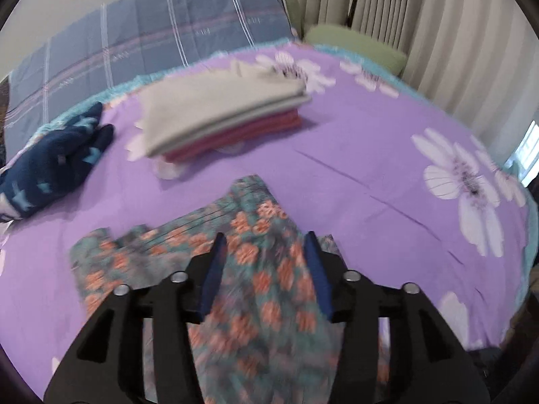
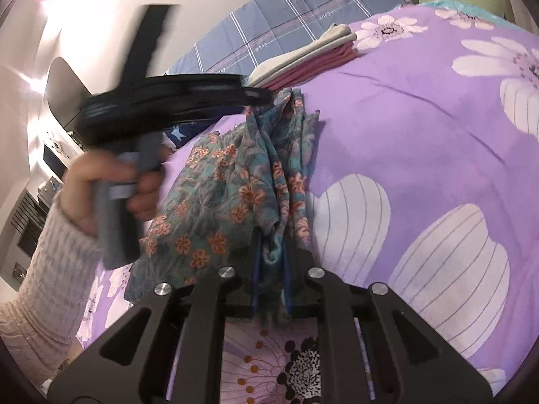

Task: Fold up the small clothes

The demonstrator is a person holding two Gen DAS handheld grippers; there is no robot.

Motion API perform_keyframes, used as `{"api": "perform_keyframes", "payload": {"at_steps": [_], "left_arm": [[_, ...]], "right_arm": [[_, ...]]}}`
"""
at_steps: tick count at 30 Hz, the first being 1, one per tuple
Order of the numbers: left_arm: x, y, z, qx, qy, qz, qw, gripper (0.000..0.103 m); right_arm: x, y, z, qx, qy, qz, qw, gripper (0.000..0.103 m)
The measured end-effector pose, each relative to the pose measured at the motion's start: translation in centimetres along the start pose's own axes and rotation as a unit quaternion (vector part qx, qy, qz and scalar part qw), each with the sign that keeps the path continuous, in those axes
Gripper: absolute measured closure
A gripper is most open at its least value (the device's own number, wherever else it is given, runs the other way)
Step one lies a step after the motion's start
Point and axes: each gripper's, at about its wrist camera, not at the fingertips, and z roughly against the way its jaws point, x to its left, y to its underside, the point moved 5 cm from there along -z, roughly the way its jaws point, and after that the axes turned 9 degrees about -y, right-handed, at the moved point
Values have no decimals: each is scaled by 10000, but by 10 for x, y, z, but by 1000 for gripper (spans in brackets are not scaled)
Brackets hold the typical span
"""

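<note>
A teal garment with orange flowers (image 1: 262, 289) lies partly on the purple bedsheet (image 1: 353, 141). My left gripper (image 1: 264, 245) is open, its blue pads either side of the cloth, above it. In the right wrist view my right gripper (image 2: 269, 252) is shut on a bunched edge of the same garment (image 2: 229, 195), which hangs up from the bed. The left gripper (image 2: 262, 96) shows there at the cloth's far top edge, held by a hand (image 2: 111, 188).
A folded stack of grey and pink clothes (image 1: 222, 114) sits further back on the bed, also seen in the right wrist view (image 2: 313, 57). A dark blue star-print garment (image 1: 54, 165) lies at the left. A blue plaid quilt (image 1: 151, 37) and curtains (image 1: 421, 17) lie beyond.
</note>
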Motion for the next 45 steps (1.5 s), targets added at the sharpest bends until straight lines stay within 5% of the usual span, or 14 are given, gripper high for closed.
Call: {"api": "perform_keyframes", "payload": {"at_steps": [7,12,16,25,30,33,36,41,45], "left_arm": [[33,78,89,-378,-94,108,9992,31],[32,164,107,42,-199,-56,9998,29],[25,198,105,261,-389,-279,9985,29],[44,186,95,-71,-1061,282,9939,29],[54,201,87,4,-1893,-155,9818,27],[59,210,84,43,-1705,-32,9853,27],[61,210,85,61,-1651,11,9863,27],[58,208,82,80,-1601,-53,9870,27],[59,211,83,97,-1465,163,9890,27]], "right_arm": [[-1,-2,0,19,-58,-115,9999,92],[3,-5,1,15,-63,-147,9999,92],[16,-13,7,-75,-72,-40,9999,92],[38,-27,36,-627,-330,-85,9975,95],[-2,-12,27,-270,162,-602,9977,96],[-36,9,23,-75,376,-1119,9930,102],[-38,8,36,-236,734,-853,9934,103],[-12,-14,43,-370,597,-173,9974,101],[20,-22,26,-61,212,431,9988,99]]}}
